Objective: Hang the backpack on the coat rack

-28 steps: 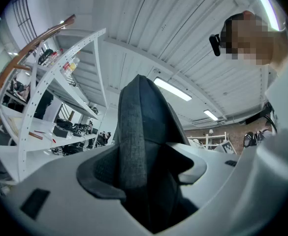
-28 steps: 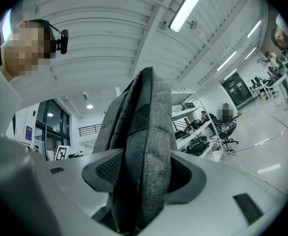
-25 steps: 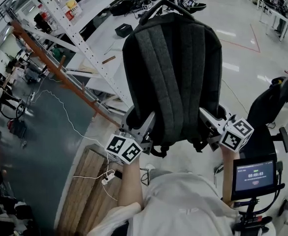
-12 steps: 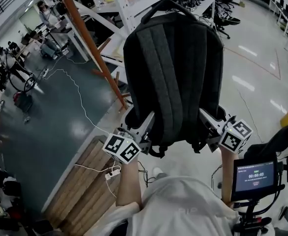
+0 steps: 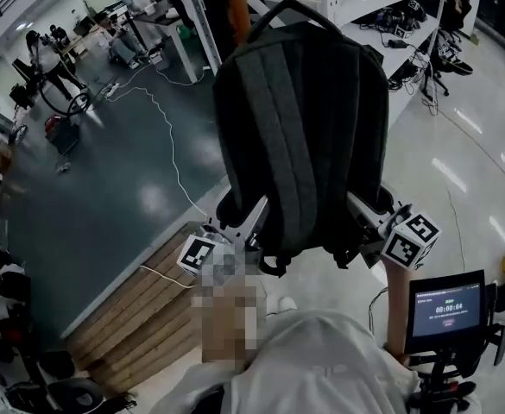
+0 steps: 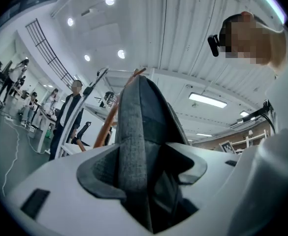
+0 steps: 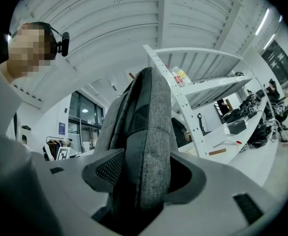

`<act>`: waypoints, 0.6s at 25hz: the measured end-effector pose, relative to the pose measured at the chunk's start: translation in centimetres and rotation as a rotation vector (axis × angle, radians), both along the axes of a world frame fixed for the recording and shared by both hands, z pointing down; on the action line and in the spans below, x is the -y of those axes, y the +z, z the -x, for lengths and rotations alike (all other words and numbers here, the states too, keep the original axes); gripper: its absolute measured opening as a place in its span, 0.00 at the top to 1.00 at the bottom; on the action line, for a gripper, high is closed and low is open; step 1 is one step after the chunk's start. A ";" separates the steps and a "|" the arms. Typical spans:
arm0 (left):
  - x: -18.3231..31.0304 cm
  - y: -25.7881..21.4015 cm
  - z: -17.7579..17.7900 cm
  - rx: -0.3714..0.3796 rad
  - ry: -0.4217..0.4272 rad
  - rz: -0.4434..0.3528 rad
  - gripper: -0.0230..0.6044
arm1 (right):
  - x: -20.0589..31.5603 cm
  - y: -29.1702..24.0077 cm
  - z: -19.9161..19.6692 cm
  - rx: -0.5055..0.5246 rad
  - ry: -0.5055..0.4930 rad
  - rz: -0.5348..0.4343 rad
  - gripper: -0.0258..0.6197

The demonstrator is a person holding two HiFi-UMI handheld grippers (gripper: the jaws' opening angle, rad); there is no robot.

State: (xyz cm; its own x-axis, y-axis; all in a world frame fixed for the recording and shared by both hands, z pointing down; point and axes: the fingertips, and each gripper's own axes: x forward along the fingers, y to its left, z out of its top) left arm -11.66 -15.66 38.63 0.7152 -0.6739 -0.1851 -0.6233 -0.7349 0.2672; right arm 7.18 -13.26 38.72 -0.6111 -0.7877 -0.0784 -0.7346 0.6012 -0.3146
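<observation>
Left hand-held gripper (image 5: 254,221), right hand-held gripper (image 5: 362,212) clamped on backpack (image 5: 304,128) edges (tips sunk out of sight).

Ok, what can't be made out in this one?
Coat rack: not recognisable in any view; the dark grey fabric backpack blocks the head view ahead.
Backpack's front: turned away in the head view; both gripper views show only its edge.
Left gripper: marker cube partly under a mosaic patch in the head view.
Small black screen: print too small in the head view.
</observation>
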 end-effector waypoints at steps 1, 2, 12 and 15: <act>0.5 0.2 1.3 0.000 -0.017 -0.001 0.51 | 0.8 0.1 1.3 -0.001 -0.017 -0.001 0.58; 1.1 0.4 2.7 0.000 -0.036 -0.003 0.51 | 1.8 0.4 2.7 -0.002 -0.035 -0.002 0.58; 1.4 -0.5 11.2 0.001 -0.195 -0.007 0.51 | 5.1 -0.6 11.1 -0.002 -0.192 -0.011 0.58; 0.7 -0.8 12.0 0.006 -0.242 -0.011 0.51 | 5.2 -0.8 12.0 0.001 -0.238 -0.015 0.58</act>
